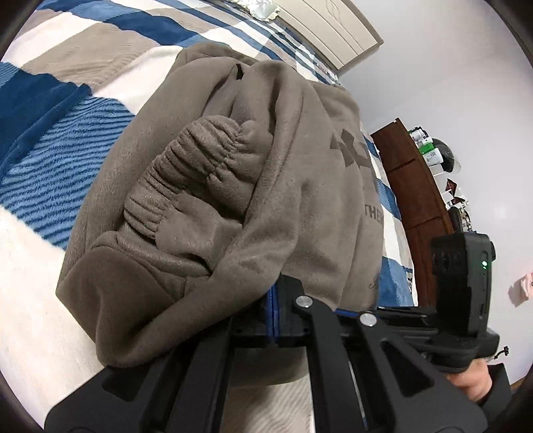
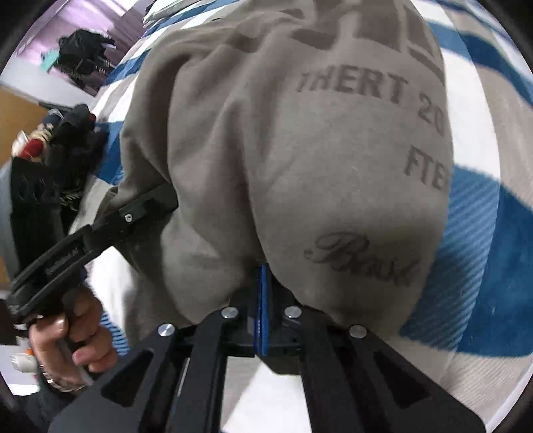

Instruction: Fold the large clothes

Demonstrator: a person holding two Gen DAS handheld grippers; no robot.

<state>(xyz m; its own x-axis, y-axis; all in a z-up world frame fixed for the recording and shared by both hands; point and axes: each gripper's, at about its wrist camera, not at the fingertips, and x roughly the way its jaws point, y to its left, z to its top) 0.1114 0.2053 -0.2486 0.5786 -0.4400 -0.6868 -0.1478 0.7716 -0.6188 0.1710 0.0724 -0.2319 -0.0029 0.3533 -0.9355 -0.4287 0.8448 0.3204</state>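
A large grey-brown fleece sweatshirt [image 1: 299, 186] hangs lifted over the bed, its ribbed cuff [image 1: 186, 173] bunched on the left side. My left gripper [image 1: 273, 296] is shut on its near edge, with the fingertips buried under the cloth. In the right wrist view the same sweatshirt [image 2: 316, 160] shows dark printed lettering [image 2: 353, 86]. My right gripper [image 2: 262, 276] is shut on its lower edge, blue pads pressed together. The left gripper [image 2: 160, 200] bites the cloth at the left, held by a hand [image 2: 66, 333]. The right gripper's body [image 1: 463, 266] shows at the right of the left wrist view.
Under the sweatshirt lies a bed blanket [image 1: 66, 110] striped blue, white and beige. A white headboard [image 1: 333, 30] is at the top. A brown wooden cabinet [image 1: 409, 200] and a cluttered shelf [image 1: 429, 150] stand at the right. Dark clothes [image 2: 83, 56] are piled at the far left.
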